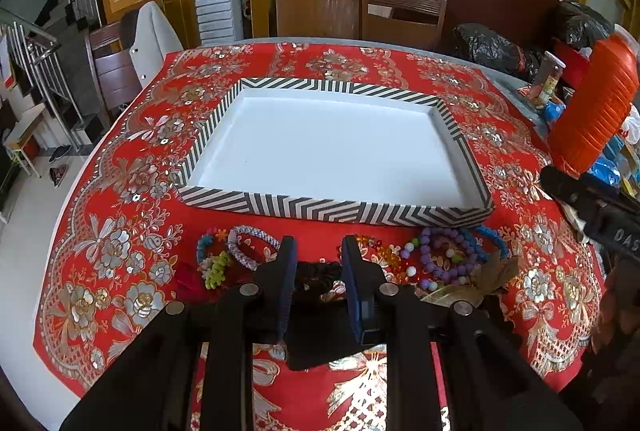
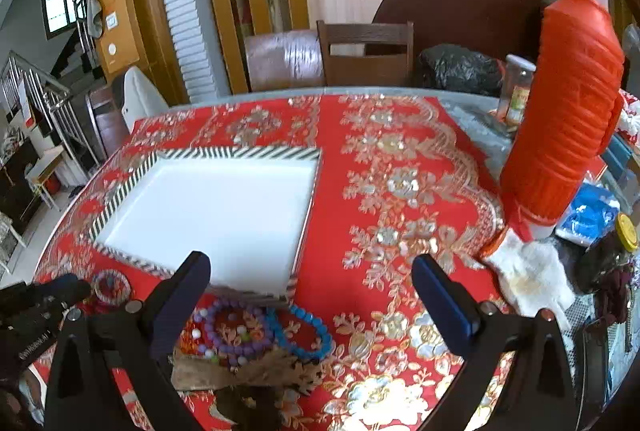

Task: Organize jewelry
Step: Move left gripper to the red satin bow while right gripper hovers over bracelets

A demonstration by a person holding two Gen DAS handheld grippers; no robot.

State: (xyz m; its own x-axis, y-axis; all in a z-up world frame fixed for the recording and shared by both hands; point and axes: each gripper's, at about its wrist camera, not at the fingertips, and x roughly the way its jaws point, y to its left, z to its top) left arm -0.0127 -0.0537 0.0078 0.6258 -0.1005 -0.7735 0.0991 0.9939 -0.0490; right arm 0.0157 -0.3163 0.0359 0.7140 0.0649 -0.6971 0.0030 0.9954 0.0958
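Left tool, nearest the left wrist camera: its pads stand partly apart on either side of a dark, ruffled band lying on the red cloth; whether they already press on it cannot be told. Right tool: fingers spread wide, nothing between them, poised above the purple bracelet and blue bracelet. The jewelry lies in a loose row on the worktop, just in front of the near rim of the striped tray, whose white floor holds nothing; a lavender bangle and a cluster of small coloured beads lie to the left of the dark band. Judged handling: all pieces light; the band soft and compressible, best pinched across its bunched middle; the beaded bracelets probably strung on elastic, limp, rounded and slippery, best taken across one side of the loop so that the rest hangs free; the bangle looks stiffer, and is grasped across its rim.
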